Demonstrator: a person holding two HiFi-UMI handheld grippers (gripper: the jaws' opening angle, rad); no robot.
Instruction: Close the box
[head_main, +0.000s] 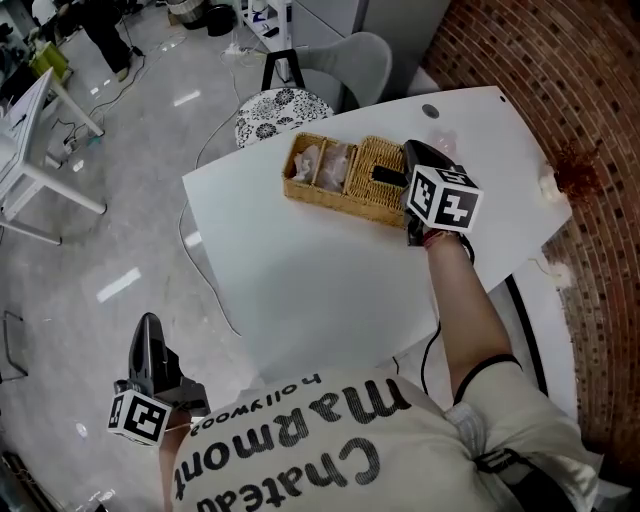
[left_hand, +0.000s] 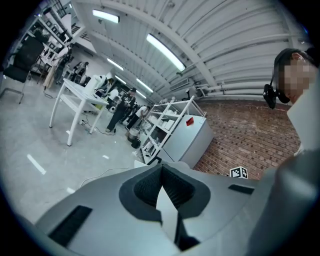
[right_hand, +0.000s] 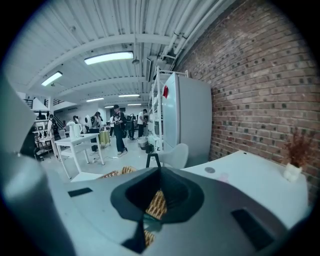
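Brick wall (head_main: 520, 80), rough red courses, runs past the right gripper's outer side. The polished grey floor (head_main: 90, 220) is under the left gripper.
White table (head_main: 320, 290): smooth, matte, rounded corners, directly under the right gripper and well to the right of the left one.
Grey moulded chair (head_main: 350, 60) and a round black-and-white patterned cushion (head_main: 275, 110) are beyond the table, ahead of the right gripper.
Wicker box (head_main: 330, 205): long rectangle, tan woven cane, ribbed weave. It sits on the table, with its right end under the right gripper's tips. The compartments to the left of the tips are uncovered and hold pale crumpled items (head_main: 318, 162).
Right gripper (head_main: 385, 176): black fingers, checker-marked cube on the body, angled down onto the box's right end. In its own view the jaws are narrow, with cane weave (right_hand: 157, 202) in the slit. It reads as a pinch on the wicker.
Left gripper (head_main: 150, 325): off the table, over the floor, touching nothing. Jaw tips are together and empty (left_hand: 161, 167).
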